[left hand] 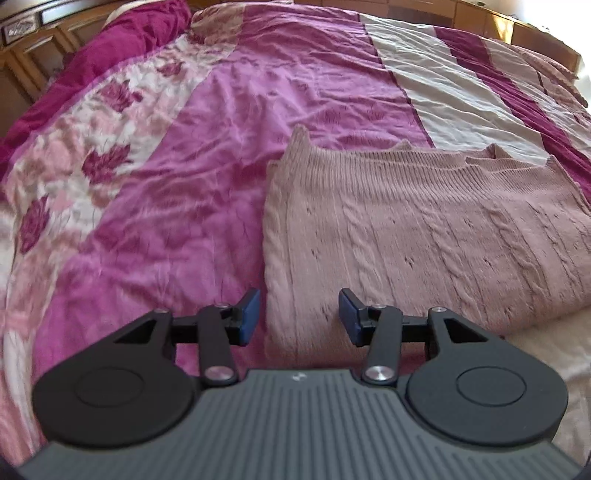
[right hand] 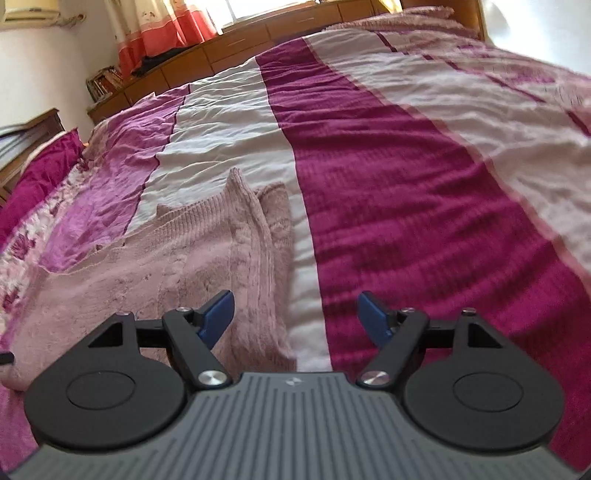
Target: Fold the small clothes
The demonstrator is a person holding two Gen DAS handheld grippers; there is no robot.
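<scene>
Pink cable-knit sweater (left hand: 424,236) lying flat on bedspread (left hand: 207,177), folded into rough rectangle. Dusty pale pink, vertical cable ribs w/ small eyelet holes along body; ribbed band across far edge, plain ribbing there, finer than cables. Far corners poke up in small peaks. Left edge of sweater straight, thick, more than one layer. Near edge rounded, slightly lifted off cover.

Same sweater (right hand: 177,266) in right wrist view: folded edge on its right side stacked in ridges, one knit point sticking up at far end. Sits mostly on pale-pink and white stripes of bedspread (right hand: 388,192), just left of wide magenta stripe.

Left gripper (left hand: 299,314) spread, blue pads apart, nothing between; over sweater's near-left corner, left pad (left hand: 248,314) past the sweater's left edge, right pad above knit. No pinch seen.

Right gripper (right hand: 297,317) spread wide, nothing between; left pad (right hand: 218,314) over sweater's right folded edge, right pad over magenta stripe. No contact w/ cloth visible.

Wooden cabinets (right hand: 236,40) beyond sweater, at far side of bed; red-white curtain (right hand: 162,26) above them.
</scene>
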